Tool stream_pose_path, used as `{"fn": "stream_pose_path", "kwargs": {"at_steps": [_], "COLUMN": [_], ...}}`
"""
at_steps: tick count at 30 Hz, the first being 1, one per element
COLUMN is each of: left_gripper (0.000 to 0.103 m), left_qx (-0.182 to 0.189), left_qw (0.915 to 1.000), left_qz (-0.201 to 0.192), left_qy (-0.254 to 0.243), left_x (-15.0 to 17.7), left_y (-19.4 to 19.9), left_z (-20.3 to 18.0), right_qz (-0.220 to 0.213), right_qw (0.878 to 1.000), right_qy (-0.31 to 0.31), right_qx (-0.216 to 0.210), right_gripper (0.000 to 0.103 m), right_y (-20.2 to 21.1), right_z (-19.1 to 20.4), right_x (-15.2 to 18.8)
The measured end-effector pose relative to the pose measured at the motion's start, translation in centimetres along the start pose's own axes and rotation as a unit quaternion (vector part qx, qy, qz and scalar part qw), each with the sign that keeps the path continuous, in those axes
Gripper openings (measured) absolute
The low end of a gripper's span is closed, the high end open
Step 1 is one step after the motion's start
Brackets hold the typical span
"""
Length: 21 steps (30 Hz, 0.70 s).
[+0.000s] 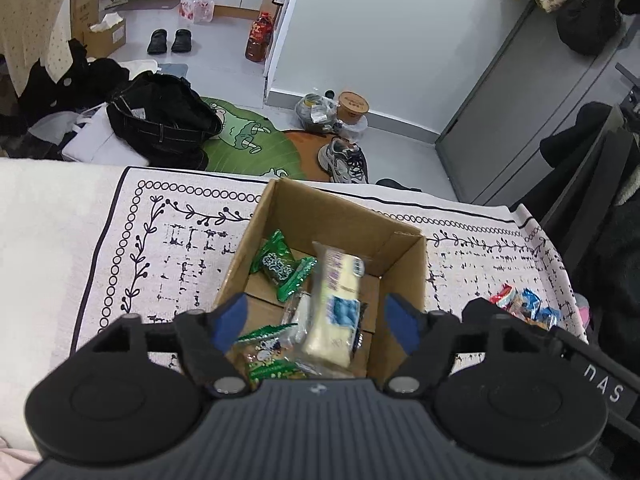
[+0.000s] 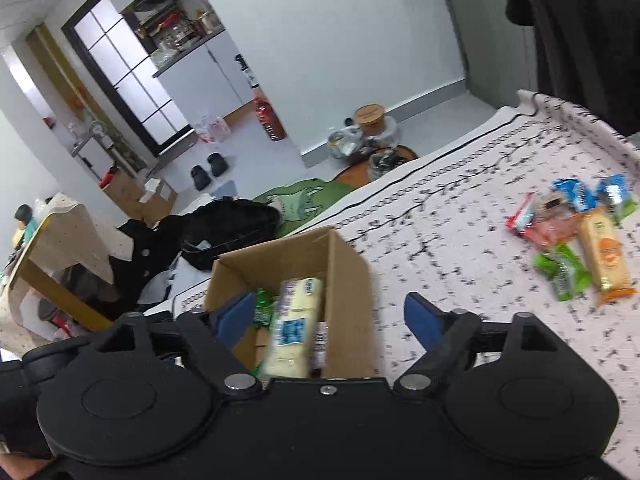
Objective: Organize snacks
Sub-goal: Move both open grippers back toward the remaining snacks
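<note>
An open cardboard box point(image 1: 404, 264) stands on a patterned white cloth. Inside lie green snack packets point(image 1: 280, 266) and a long pale-yellow wrapped snack point(image 1: 334, 308), blurred, between the blue pads without touching either. My left gripper point(image 1: 318, 314) hangs open over the box. In the right wrist view the same box point(image 2: 348, 280) holds the pale-yellow snack point(image 2: 294, 324), and my right gripper point(image 2: 330, 314) is open above it, its pads clear of the wrapper. A pile of loose snacks point(image 2: 576, 236) lies on the cloth at the right, also seen as a snack pile point(image 1: 524, 304) beyond the box.
The cloth point(image 1: 176, 248) covers a bed whose far edge drops to a floor strewn with black clothes point(image 1: 160, 120), a green mat point(image 1: 240, 136) and a sneaker point(image 1: 344, 160). Dark garments point(image 2: 580, 40) hang at the right.
</note>
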State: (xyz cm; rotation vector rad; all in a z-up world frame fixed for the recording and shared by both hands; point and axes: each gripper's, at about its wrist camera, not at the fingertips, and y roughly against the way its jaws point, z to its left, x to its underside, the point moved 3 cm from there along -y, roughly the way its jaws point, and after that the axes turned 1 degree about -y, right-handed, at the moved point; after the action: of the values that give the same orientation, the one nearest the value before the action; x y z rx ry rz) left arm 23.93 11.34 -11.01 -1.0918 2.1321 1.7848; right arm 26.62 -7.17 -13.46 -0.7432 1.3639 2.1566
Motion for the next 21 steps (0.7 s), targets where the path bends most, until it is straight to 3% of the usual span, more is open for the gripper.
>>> {"fn": "stream_pose_path", "kwargs": {"at_steps": [6,12,21], "left_gripper": [0.085,0.103,0.103], "left_qx": [-0.011,-0.005,0.010], "left_qw": [0.9998,0.9994,0.9981], "left_qz": [0.000,-0.018,-0.041], "left_qy": [-0.018,-0.030,-0.045], "left_x": [0.3,0.5,1.0], "left_y": [0.5,1.3,1.8], "left_z": [-1.8,-4.1,-7.6], "right_qz": [-0.007,-0.020,-0.036], "right_qw": [1.000,0.999,0.998], "right_qy": [-0.006,-0.011,-0.031], "right_qx": [0.020,0.025,0.037], "right_gripper": [0.098,0.103,0.103], "right_y": [1.5,3.5,6.0], "right_z": [-1.6,-3.6,-7.2], "right_x": [-0.8,-1.7,-3.0]}}
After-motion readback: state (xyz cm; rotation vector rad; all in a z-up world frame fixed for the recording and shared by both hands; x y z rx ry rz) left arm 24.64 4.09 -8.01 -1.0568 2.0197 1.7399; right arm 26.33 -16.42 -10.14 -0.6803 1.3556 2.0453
